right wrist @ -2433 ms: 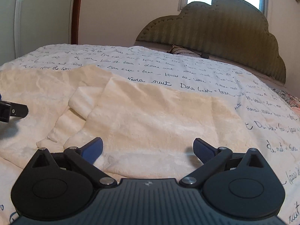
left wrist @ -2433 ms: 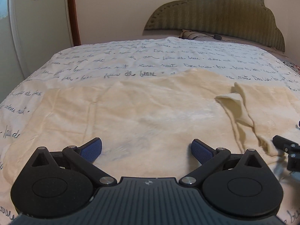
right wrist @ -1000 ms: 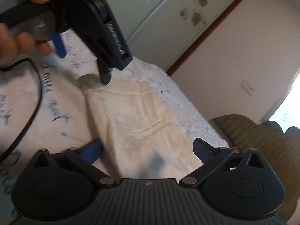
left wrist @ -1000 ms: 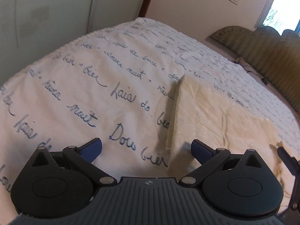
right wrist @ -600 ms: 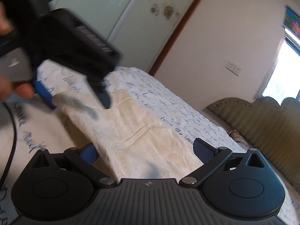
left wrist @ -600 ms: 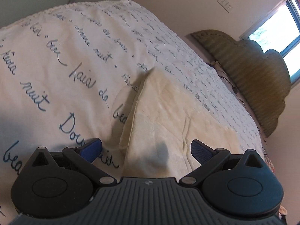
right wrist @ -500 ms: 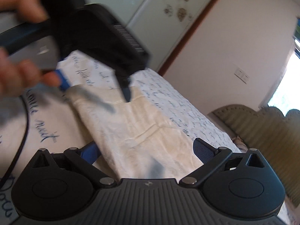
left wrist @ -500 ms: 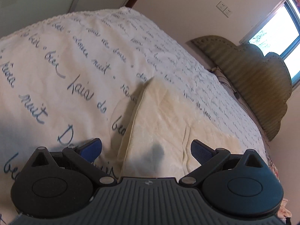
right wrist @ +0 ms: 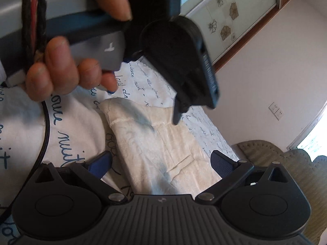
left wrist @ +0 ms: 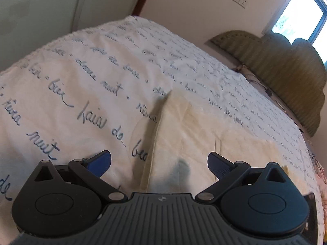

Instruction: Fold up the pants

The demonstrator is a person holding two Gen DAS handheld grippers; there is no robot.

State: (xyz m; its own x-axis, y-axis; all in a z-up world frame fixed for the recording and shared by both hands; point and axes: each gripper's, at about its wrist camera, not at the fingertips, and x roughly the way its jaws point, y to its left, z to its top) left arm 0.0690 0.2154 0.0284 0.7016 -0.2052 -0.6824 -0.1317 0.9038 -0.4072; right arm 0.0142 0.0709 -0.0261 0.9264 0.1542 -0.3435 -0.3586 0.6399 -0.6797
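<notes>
left gripper [left wrist: 159,162]: one, jaws spread wide, empty, poised above end of pants. right gripper [right wrist: 161,162]: one, jaws spread wide, empty, above same garment. pants [left wrist: 194,134]: one pair, cream, lying folded lengthwise on bedspread [left wrist: 81,77], narrow end toward both cameras. bedspread: one, white, blue script print. hand [right wrist: 67,67]: one, gripping left gripper's handle, seen from right wrist. headboard [left wrist: 286,65]: one, olive, scalloped. cable [right wrist: 46,130]: one, black.

The cream folded fabric pants [left wrist: 196,134] are lying on the white script-printed bed cover [left wrist: 85,85], the padded olive scalloped headboard [left wrist: 286,73] standing behind, the left gripper [left wrist: 159,161] hovering over their near end.
</notes>
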